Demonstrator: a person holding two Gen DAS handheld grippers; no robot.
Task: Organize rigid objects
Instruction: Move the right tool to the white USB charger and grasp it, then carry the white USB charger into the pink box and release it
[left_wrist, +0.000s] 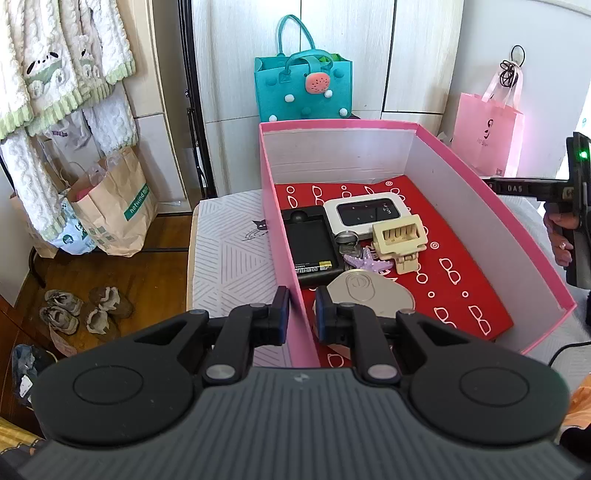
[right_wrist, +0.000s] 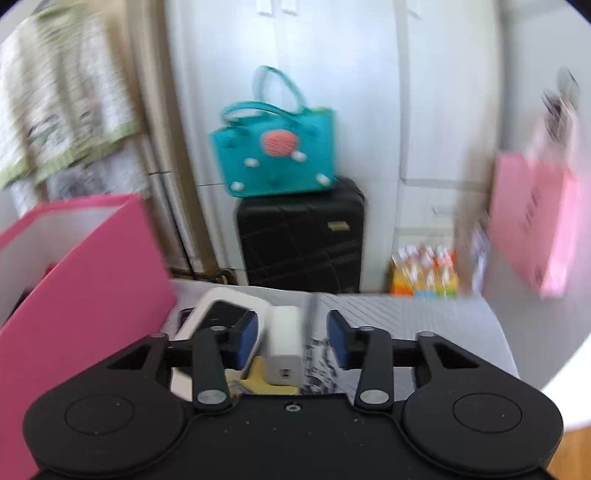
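A pink box (left_wrist: 480, 206) with a red patterned liner holds a black device (left_wrist: 314, 245), a white pocket router (left_wrist: 365, 216), a beige hair claw (left_wrist: 400, 234), a purple starfish (left_wrist: 365, 260), a key ring and a round silver disc (left_wrist: 365, 291). My left gripper (left_wrist: 300, 314) straddles the box's left wall, fingers on either side; whether they pinch it is unclear. My right gripper (right_wrist: 291, 341) is open above the table, over a white charger block (right_wrist: 284, 343). A white-framed black device (right_wrist: 221, 314) and a yellow item (right_wrist: 258, 380) lie beside it. The box also shows in the right wrist view (right_wrist: 85, 277).
The table carries a grey patterned cloth (left_wrist: 232, 254). A teal bag (right_wrist: 275, 155) sits on a black suitcase (right_wrist: 303, 240) behind the table. A pink bag (left_wrist: 485, 140) hangs at the right. Paper bags (left_wrist: 114, 214) and shoes (left_wrist: 85, 306) are on the floor at left.
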